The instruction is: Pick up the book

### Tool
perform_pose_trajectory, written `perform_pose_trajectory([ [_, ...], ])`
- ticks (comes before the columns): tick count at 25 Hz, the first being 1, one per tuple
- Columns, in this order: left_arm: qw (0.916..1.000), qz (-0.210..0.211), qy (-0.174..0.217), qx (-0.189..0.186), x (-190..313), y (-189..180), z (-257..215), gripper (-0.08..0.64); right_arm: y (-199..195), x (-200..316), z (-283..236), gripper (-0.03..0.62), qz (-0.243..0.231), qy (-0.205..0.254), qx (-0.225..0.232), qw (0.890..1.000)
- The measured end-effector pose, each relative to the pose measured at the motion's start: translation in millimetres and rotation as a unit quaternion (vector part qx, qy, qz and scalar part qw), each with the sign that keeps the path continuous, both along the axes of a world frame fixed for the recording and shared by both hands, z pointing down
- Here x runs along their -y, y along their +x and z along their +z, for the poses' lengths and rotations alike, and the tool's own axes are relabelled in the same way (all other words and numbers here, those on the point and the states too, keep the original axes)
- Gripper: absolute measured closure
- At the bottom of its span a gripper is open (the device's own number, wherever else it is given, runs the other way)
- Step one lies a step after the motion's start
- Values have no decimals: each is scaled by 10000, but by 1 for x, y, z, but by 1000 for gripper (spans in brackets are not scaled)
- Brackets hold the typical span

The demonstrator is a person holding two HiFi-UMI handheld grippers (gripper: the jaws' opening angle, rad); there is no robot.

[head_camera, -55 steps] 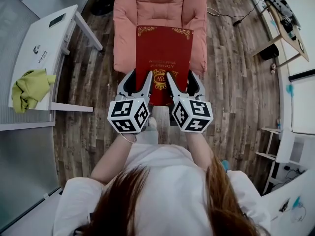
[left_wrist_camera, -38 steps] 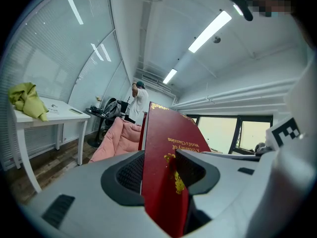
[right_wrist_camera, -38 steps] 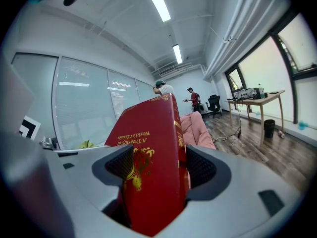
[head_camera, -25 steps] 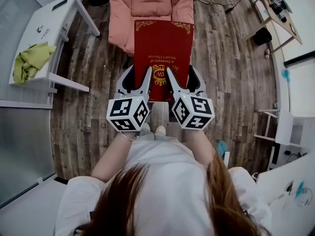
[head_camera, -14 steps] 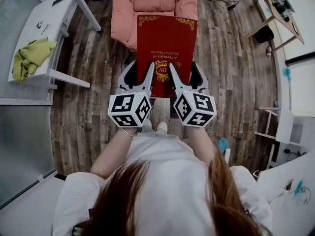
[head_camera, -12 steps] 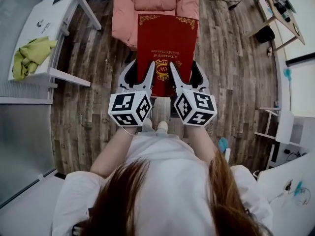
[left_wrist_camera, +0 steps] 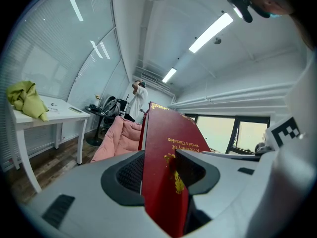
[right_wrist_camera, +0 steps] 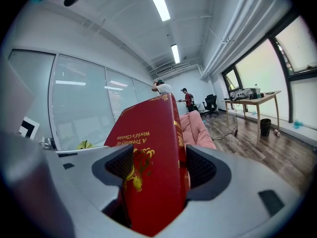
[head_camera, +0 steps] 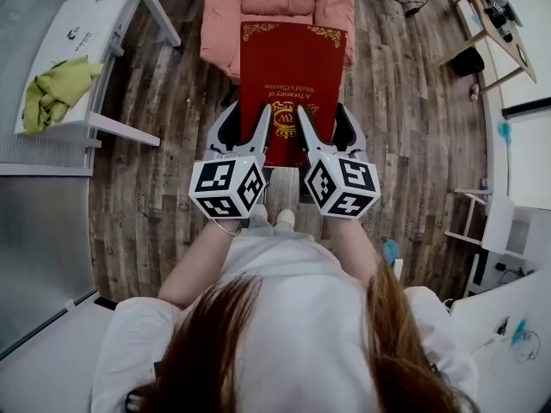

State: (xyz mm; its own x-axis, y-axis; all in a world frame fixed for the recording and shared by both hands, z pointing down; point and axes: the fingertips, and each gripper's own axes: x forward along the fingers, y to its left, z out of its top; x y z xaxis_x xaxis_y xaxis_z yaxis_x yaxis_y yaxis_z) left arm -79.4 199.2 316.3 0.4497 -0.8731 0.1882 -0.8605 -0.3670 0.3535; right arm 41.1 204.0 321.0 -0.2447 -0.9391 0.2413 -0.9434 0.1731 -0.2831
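Observation:
A large red book [head_camera: 293, 67] with gold lettering hangs in the air in front of me, held flat by its near edge. My left gripper [head_camera: 244, 133] is shut on the book's near left part, one jaw over the cover and one under it. My right gripper [head_camera: 324, 133] is shut on the near right part the same way. In the left gripper view the book [left_wrist_camera: 166, 152] stands wedged between the jaws of the left gripper [left_wrist_camera: 159, 168]. The right gripper view shows the book [right_wrist_camera: 148, 152] clamped in the right gripper [right_wrist_camera: 159, 168].
A pink padded chair [head_camera: 275, 3] stands just beyond the book on the wooden floor [head_camera: 172, 144]. A white table [head_camera: 82, 41] with a green cloth [head_camera: 53, 91] is at the left. A wooden desk [head_camera: 499, 20] stands at the far right. Two people [right_wrist_camera: 161, 87] are far off.
Both grippers have kept their hold on the book. The book and the grippers have drawn back from the pink chair, which now lies higher in the head view.

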Motion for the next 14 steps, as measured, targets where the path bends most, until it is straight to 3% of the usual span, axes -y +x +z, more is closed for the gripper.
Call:
perform_pose_trajectory([
  [14,10000,35,-10,5,-2,0,-1,379,0,-3,0,261,43,-5,11,10000],
])
